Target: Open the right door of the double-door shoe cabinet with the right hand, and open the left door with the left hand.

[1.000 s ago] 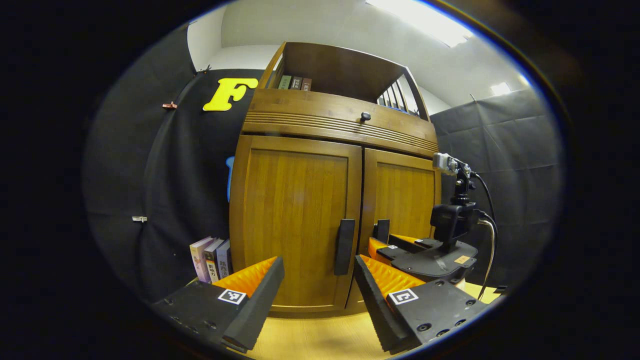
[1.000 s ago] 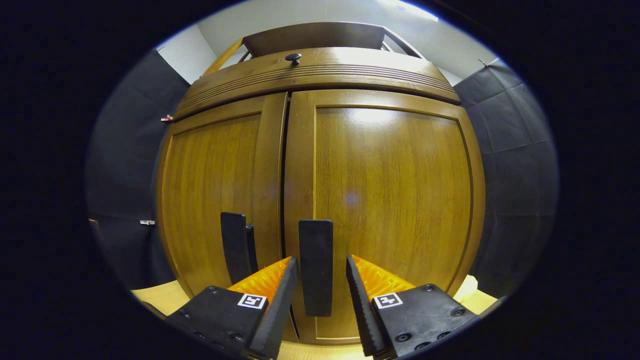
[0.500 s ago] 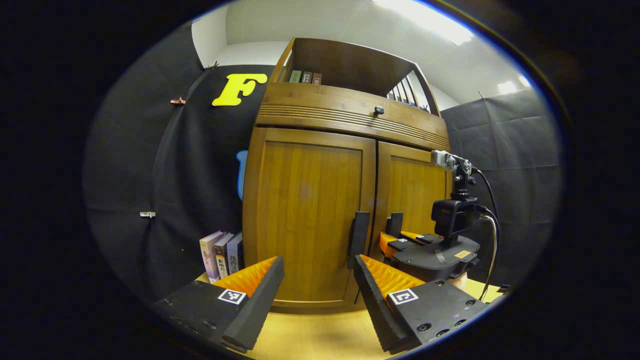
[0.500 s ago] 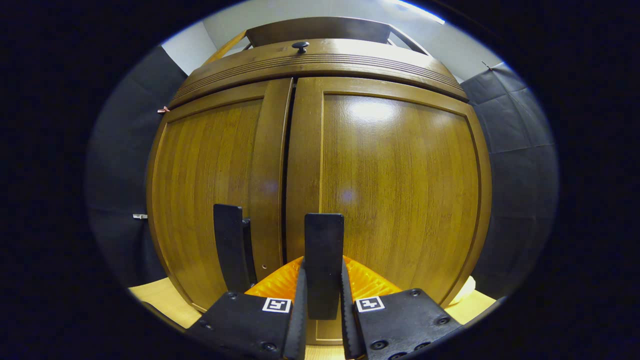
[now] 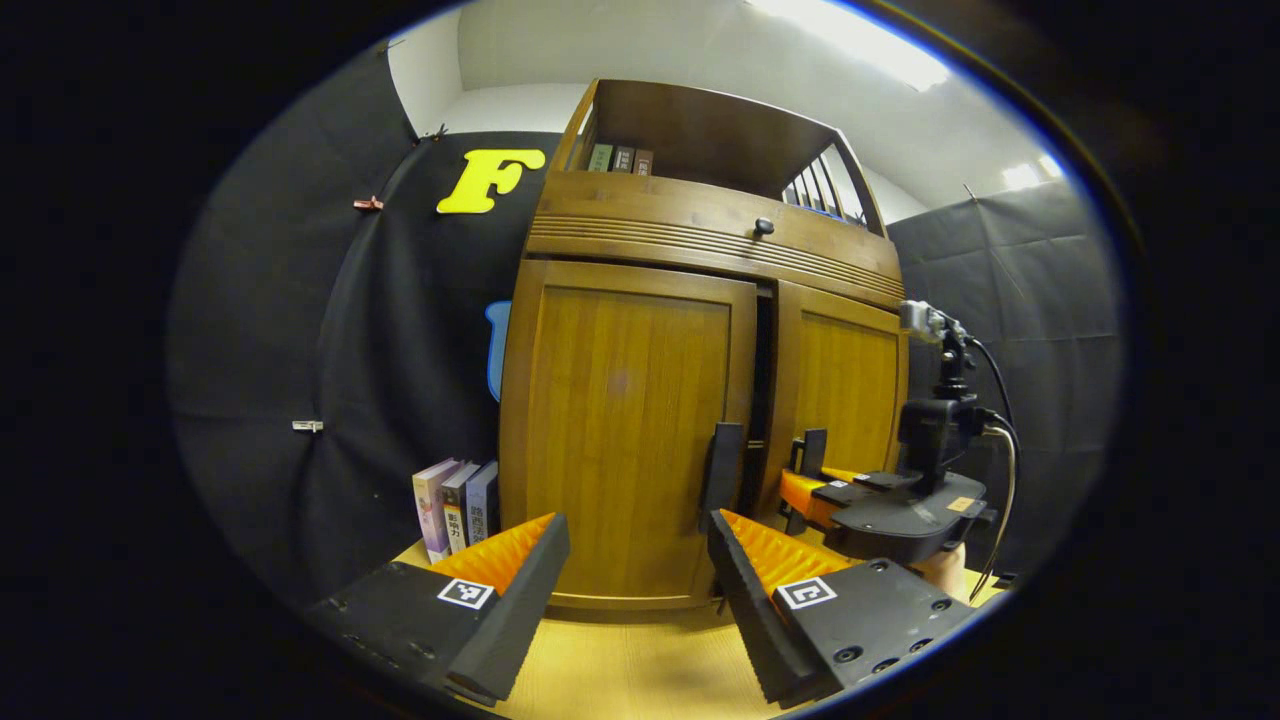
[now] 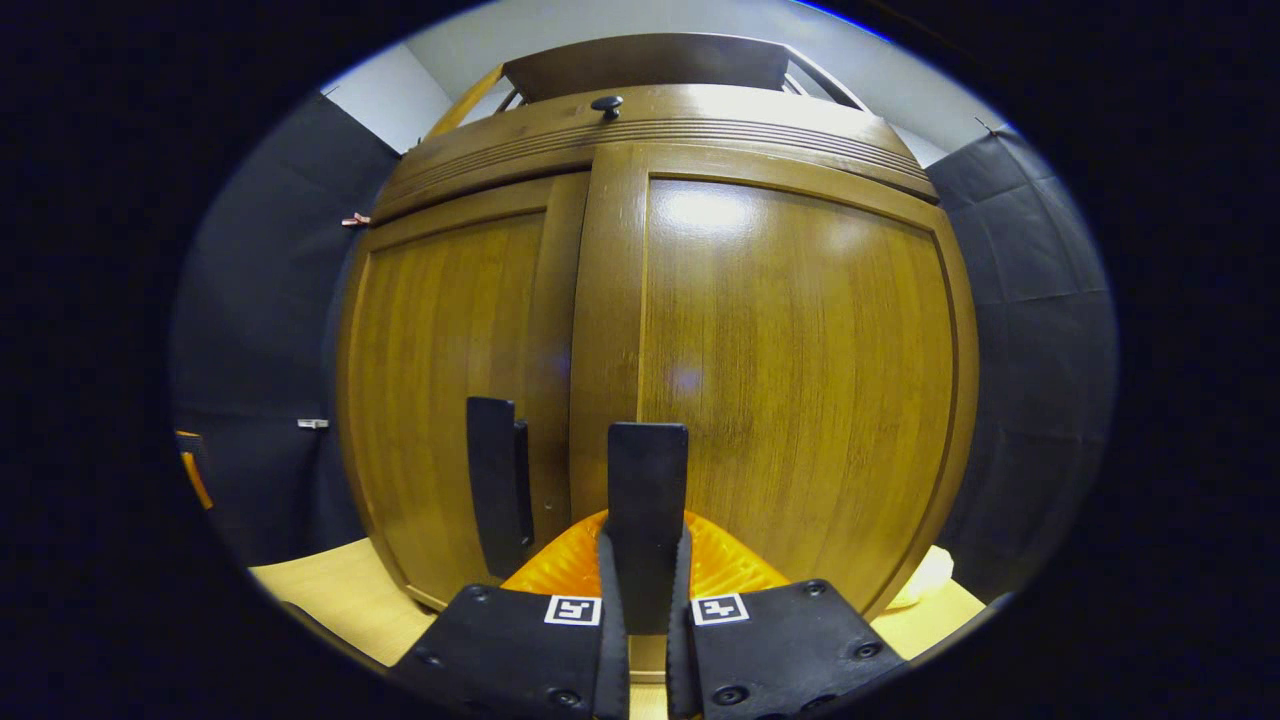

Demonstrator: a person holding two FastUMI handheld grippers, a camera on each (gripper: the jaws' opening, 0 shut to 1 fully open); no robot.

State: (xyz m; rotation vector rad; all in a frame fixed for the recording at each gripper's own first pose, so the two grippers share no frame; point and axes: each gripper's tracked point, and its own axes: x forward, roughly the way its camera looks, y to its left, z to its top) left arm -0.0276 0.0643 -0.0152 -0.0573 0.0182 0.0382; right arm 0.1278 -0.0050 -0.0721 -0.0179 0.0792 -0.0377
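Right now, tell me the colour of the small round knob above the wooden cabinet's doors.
Black knob; the right gripper view shows it best.

Each gripper (image 5: 630, 560) has dark flat finger housings with screws and a small square black-and-white marker. The right gripper (image 5: 815, 490) carries a camera with cables.

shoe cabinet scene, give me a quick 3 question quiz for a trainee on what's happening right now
1. True or false: the right claw is shut on the right door handle.
2. Multiple choice: the left claw is (a) shut on the left door handle, (b) open and short of it, (c) holding a book.
3. Short answer: which door shows a dark gap at the centre seam, seen in the left gripper view?

Key: 1 true. 2 b. 3 the right door, pulled slightly ajar; the left door sits closed.
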